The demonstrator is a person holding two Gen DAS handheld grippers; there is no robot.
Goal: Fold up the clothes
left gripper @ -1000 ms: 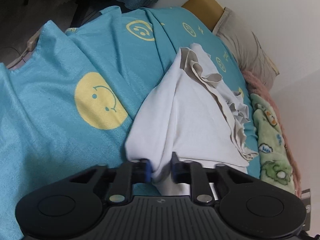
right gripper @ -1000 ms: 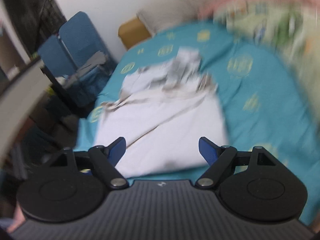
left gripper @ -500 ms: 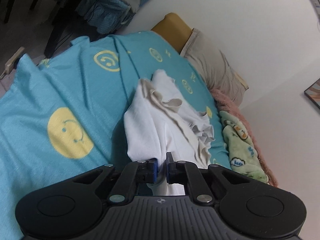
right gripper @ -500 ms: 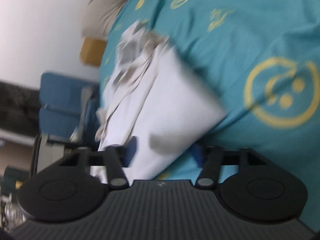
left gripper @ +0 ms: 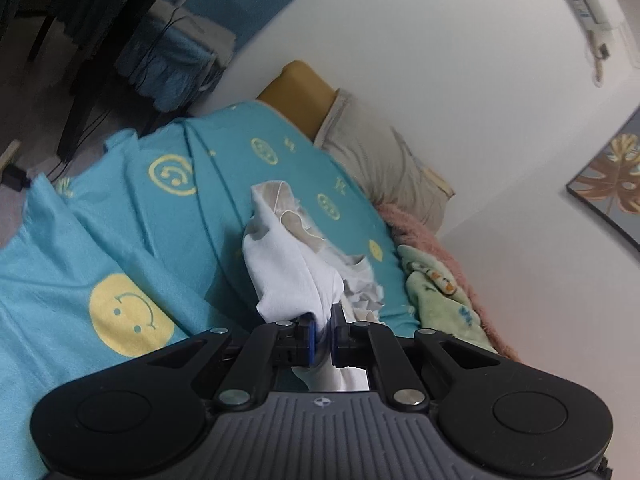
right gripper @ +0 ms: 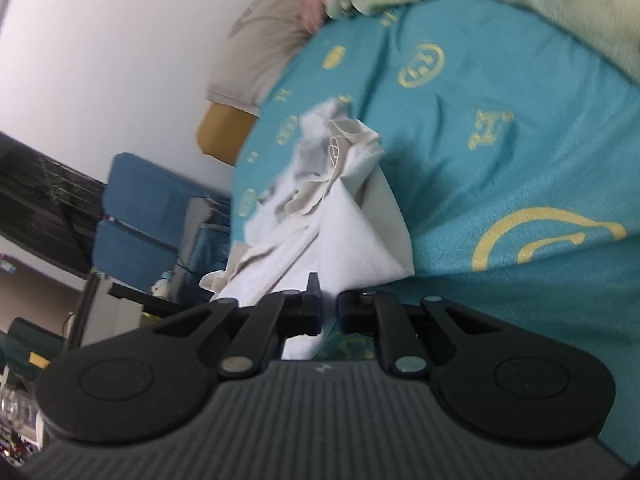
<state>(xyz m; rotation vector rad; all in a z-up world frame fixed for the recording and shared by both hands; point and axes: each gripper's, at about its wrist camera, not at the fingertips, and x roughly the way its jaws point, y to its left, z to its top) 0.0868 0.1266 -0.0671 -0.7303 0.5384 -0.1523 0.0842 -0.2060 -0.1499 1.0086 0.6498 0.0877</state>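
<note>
While both pinch the white garment [left gripper: 292,276] — left claw [left gripper: 324,334], right claw [right gripper: 329,312] — teal smiley-print bedspread [left gripper: 120,240], no legible writing

Left wrist view: aimed along fingers, down bed toward pillow [left gripper: 384,164], close above teal sheet [left gripper: 120,216]. Right wrist view: rolled sideways, close. Shared: white garment [left gripper: 292,268] [right gripper: 340,232], sheet, pillow.
</note>
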